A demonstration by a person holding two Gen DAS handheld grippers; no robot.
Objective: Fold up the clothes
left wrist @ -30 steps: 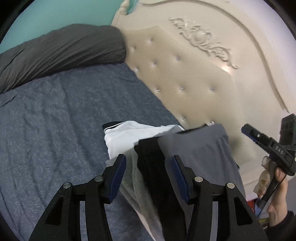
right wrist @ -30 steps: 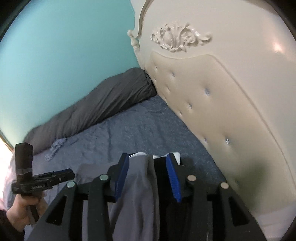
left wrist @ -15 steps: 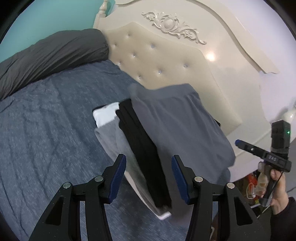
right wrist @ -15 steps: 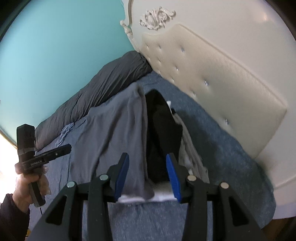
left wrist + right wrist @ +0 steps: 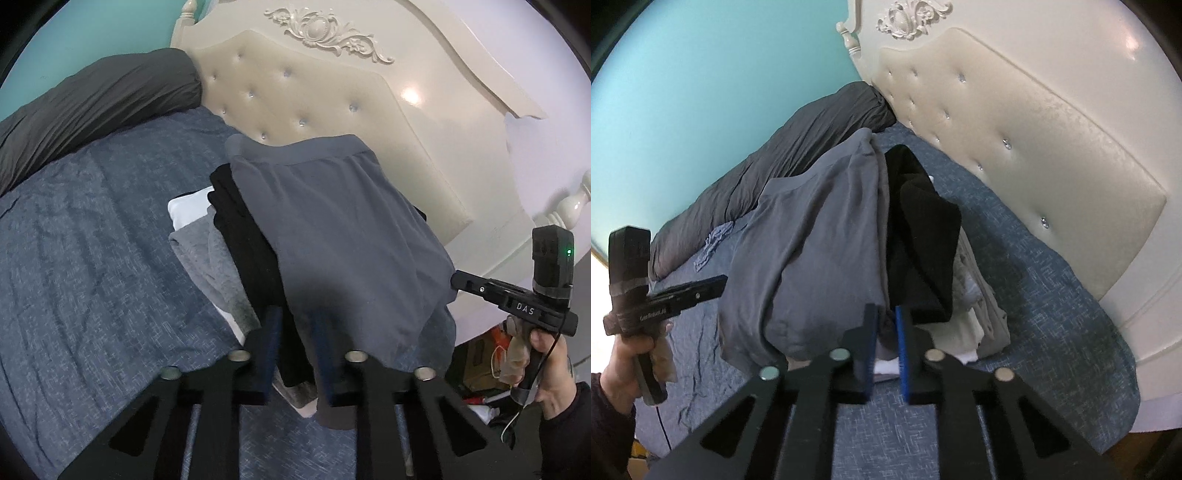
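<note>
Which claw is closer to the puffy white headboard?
Right. The right claw is on the headboard's side of the clothes pile; the left claw is closing on the pile's far side.

Grey garment (image 5: 343, 236), centre of left wrist view: soft matt knit cloth, smooth, with a flat stitched band at its upper edge. Black garment (image 5: 251, 251) beside it: matt, dense cloth. Light grey piece (image 5: 207, 258) to its left: heathered, slightly fuzzy knit. White piece (image 5: 186, 208): plain smooth cloth.

Bed cover (image 5: 92, 258), left half: blue woven cloth, mottled, creased, matt. Dark duvet (image 5: 92, 99), upper left: matt grey cloth, wrinkled.

Headboard (image 5: 424, 85), upper right: cream, glossy lacquered frame with carved relief; padded panel looks like satin-sheen leatherette, tufted with shiny studs.

Left claw (image 5: 295, 347): matt black plastic arms, blue rubbery pads, bright metal pins.

Wall (image 5: 701, 92), upper left of right wrist view: smooth matt teal.
</note>
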